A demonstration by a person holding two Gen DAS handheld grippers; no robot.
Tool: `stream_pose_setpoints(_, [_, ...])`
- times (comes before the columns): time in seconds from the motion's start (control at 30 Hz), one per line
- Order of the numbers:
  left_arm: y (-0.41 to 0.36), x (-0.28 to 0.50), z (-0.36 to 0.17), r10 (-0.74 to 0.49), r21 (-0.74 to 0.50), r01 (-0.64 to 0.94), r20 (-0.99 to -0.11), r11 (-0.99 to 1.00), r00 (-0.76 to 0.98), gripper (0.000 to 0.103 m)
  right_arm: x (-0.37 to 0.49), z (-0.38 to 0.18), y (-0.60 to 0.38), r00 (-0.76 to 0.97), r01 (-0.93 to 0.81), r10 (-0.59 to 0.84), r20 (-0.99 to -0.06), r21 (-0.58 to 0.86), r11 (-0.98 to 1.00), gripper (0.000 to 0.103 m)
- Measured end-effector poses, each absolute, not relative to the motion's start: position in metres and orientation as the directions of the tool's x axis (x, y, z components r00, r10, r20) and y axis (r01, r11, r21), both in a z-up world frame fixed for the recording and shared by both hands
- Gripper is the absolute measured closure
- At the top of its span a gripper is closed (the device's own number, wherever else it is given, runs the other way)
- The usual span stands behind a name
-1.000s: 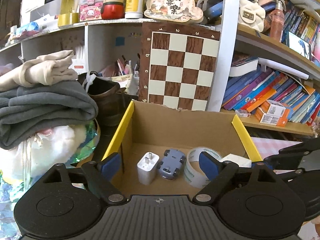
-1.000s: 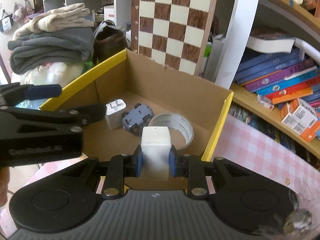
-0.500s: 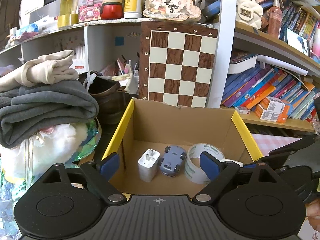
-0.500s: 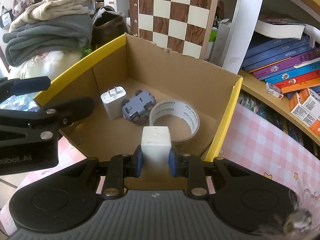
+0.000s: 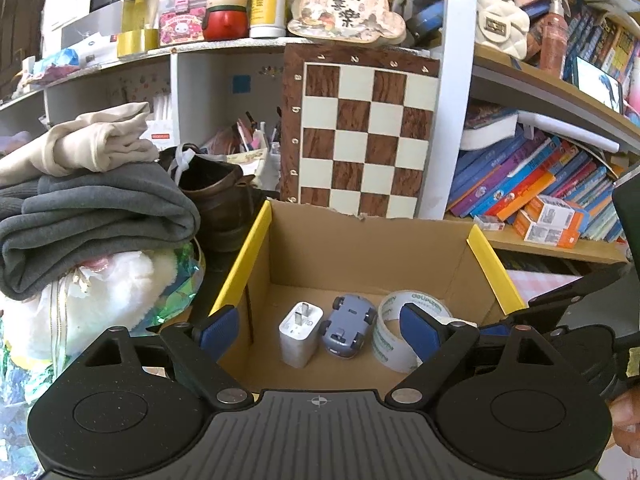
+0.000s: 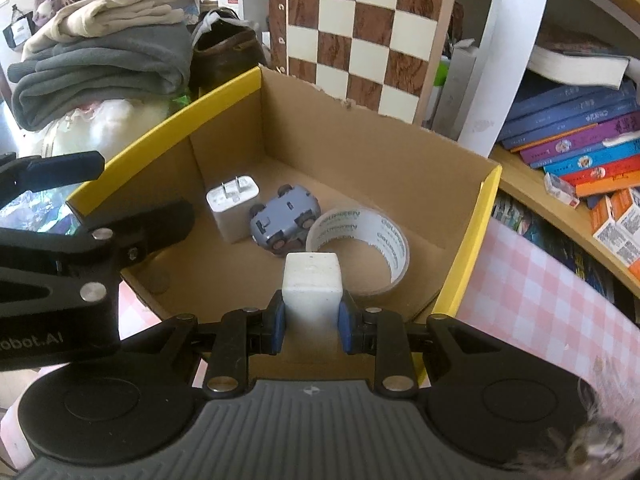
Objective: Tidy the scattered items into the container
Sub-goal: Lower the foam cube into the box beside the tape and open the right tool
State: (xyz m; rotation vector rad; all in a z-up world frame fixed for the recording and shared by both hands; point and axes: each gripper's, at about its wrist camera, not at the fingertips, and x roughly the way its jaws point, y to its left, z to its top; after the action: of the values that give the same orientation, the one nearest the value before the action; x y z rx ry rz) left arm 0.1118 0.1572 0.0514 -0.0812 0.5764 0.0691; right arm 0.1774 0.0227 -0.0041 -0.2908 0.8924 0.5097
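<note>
Item: white block (image 6: 312, 284), which we are clamping in the right hand-held gripper (image 6: 312, 322) over the cardboard box (image 6: 486, 200); left hand-held gripper (image 5: 316, 326) spread apart.

- Bright daylight in both views; source looks upper left, can't pin it.
- Glare washes out white shelf upright (image 6: 506, 52) & chessboard (image 5: 360, 132) light squares.
- Cardboard box (image 6: 404, 160) interior evenly lit w/ soft shadows.
- Strong fisheye bending at edges; corners go dark.
- Centre sharp, edges slightly soft.

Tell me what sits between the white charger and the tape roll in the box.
The toy car, flipped wheels-up, lies between the charger and tape roll; the right wrist view shows it best.
</note>
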Motion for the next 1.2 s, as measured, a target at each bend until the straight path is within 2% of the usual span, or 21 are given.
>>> stream_pose_setpoints(0.4, [0.165,0.108,0.064,0.064,-0.073,-0.118,-0.514,0.99,0.856,0.013,0.193,0.005,0.028,0.507,-0.551,0.321,-0.8,-0.014,0.835,0.078])
stream_pose_setpoints(0.83, [0.169,0.108,0.06,0.078,-0.072,-0.136,-0.528,0.988,0.845,0.013,0.201,-0.005,0.029,0.444,-0.561,0.308,-0.842,0.007,0.828,0.078])
stream_pose_setpoints(1.2, [0.167,0.11,0.057,0.074,-0.07,-0.132,-0.537,0.989,0.84,0.013,0.2,-0.005,0.029,0.45,-0.561,0.303,-0.84,-0.002,0.828,0.078])
